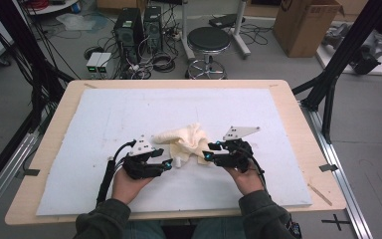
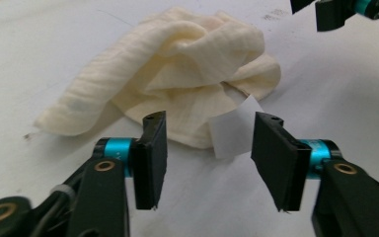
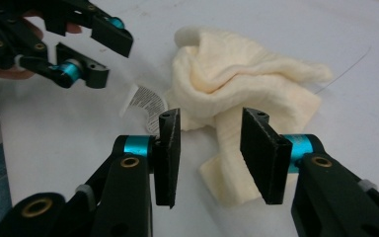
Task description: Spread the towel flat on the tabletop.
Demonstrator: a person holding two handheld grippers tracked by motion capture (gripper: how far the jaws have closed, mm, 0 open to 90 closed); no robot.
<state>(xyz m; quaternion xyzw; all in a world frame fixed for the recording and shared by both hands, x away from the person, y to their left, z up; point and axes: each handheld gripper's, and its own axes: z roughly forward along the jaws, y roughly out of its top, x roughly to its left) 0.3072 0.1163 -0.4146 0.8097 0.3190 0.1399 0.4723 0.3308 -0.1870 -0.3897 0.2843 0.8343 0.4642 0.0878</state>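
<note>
Cream cloth (image 1: 188, 139) is being flanked on bench (image 1: 298, 124) by L claw (image 2: 205, 148) & R claw (image 3: 209, 148), both apart, nothing gripped.

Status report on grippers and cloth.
Left gripper open at the tag. Right gripper open by cloth. Cloth crumpled on mat. Nothing blocking.

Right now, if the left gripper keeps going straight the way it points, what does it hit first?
Probably the white label sticking out of the cream cloth: it lies just ahead of the left gripper, between its open jaws, nearer the right one. The cloth's bulk follows. Depth is hard to judge, so contact could be near-simultaneous.
</note>
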